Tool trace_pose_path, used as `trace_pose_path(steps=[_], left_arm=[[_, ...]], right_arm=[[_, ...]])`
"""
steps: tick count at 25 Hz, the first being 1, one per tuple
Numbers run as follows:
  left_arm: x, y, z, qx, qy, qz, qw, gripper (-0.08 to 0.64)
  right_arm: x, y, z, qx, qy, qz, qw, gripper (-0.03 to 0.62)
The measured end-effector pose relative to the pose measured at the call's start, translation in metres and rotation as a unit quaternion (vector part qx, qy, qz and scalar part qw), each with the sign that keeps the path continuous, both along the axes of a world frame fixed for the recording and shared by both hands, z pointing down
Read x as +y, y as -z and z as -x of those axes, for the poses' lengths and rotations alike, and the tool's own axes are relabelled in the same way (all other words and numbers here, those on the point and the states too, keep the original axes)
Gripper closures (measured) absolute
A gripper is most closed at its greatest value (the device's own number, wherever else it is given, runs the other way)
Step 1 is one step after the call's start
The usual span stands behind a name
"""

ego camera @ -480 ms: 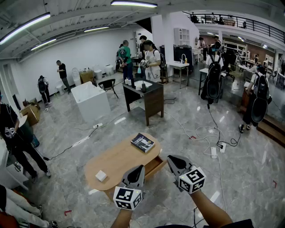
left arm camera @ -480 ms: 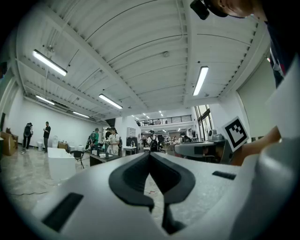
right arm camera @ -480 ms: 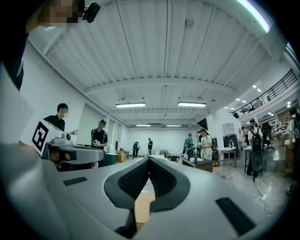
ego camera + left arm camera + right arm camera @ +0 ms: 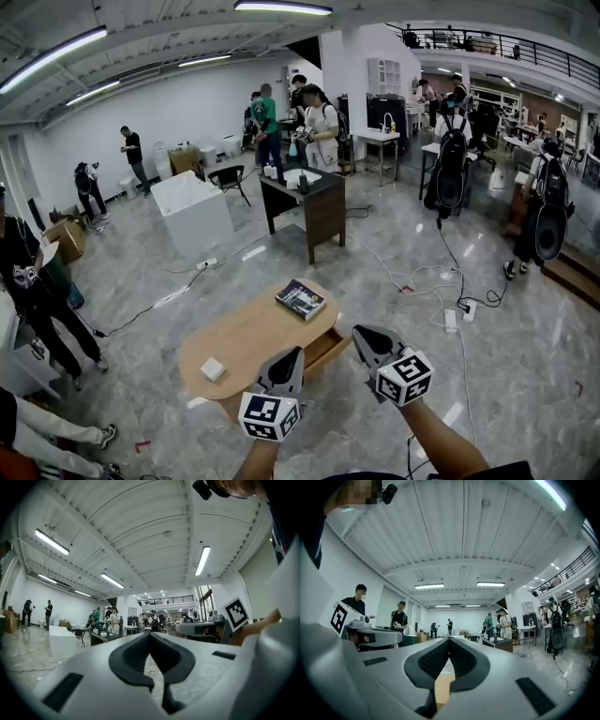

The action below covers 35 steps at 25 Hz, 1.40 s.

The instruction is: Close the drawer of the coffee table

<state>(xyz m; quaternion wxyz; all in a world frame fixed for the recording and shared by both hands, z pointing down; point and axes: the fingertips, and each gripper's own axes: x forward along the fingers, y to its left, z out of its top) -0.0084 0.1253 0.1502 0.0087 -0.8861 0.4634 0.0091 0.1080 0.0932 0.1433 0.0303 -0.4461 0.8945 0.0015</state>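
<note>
Since the drawer (image 4: pixel 324 346) stands pulled out from the near right end of the low oval wooden surface (image 4: pixel 246 339), the closing looks not yet begun. The drawer front hangs clear of the frame, and its inside shows as a dark slot.

On the surface lie a dark book (image 4: pixel 300 299) at the far end and a small white box (image 4: pixel 213 369) at the near left end, both apart from the drawer.

The left tool (image 4: pixel 292 353) hovers over the near edge of the surface, just beside the drawer's left corner. Its own view shows the two jaws brought together at the tips with nothing held between them.

The right tool (image 4: pixel 359 332) hangs just to the right of the drawer front, over the grey marbled floor (image 4: pixel 525 375). Its jaws likewise meet at the tips and grip nothing, and a patch of tan wood shows through the gap lower down.

Neither tool appears to touch the drawer, though the head view cannot settle that firmly. The whole job seems to remain: set a tool against the drawer front and push it in until it sits flush with the frame.
</note>
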Motion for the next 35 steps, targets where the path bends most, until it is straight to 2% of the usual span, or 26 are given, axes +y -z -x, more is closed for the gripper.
trace_pose_path(steps=[5,14,35], left_arm=[[-0.001,-0.004,-0.004,0.002,0.003,0.008,1.0,0.558],[-0.01,-0.014,-0.019,0.007,0.013,0.017,0.9997,0.557],[-0.042,-0.021,-0.055,0.018,0.041,0.026,0.9987,0.558]], right_arm=[[-0.001,0.0,-0.003,-0.01,0.001,0.001,1.0,0.581],[-0.011,-0.012,-0.021,-0.001,0.004,0.013,1.0,0.58],[-0.039,-0.023,-0.048,0.0,0.044,0.014,0.999,0.58]])
